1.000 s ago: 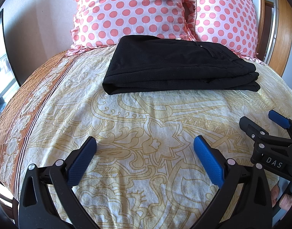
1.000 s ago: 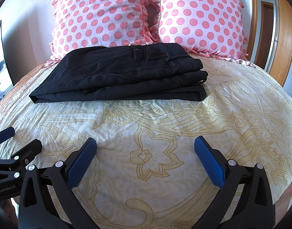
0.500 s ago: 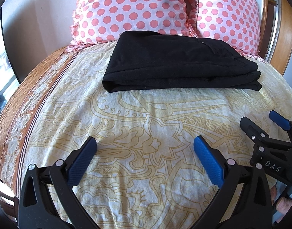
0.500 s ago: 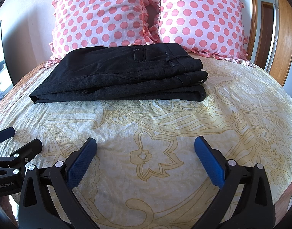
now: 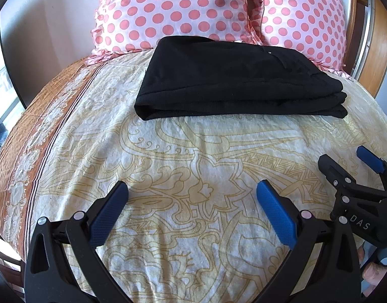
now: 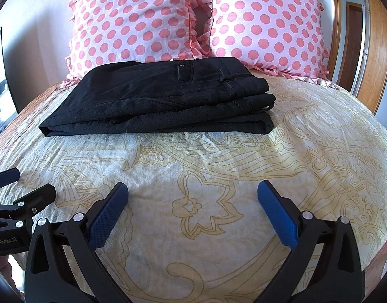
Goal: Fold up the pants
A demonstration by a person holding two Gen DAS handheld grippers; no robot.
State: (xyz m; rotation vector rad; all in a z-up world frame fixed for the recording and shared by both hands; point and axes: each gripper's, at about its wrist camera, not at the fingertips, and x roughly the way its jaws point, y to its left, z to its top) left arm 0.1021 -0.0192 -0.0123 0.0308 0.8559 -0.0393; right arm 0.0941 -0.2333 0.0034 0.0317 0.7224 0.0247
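Note:
Black pants [image 5: 234,80] lie folded in a flat rectangular stack on the bed, just in front of the pillows; they also show in the right wrist view [image 6: 165,98], waistband and belt loops on top at the right. My left gripper [image 5: 192,189] is open and empty, held over the bedspread well short of the pants. My right gripper [image 6: 193,189] is open and empty too, at a similar distance. Each gripper shows in the other's view: the right one [image 5: 345,159] at the lower right, the left one [image 6: 26,184] at the lower left.
Two pink polka-dot pillows [image 6: 132,22] [image 6: 266,22] stand against the wall behind the pants. The cream and gold patterned bedspread [image 6: 198,156] has an orange border [image 5: 37,136] on the left. A wooden door frame [image 6: 375,40] is at the right.
The left gripper has drifted slightly, so the pants sit a little higher in its view. The right gripper's view is unchanged. Both stay open.

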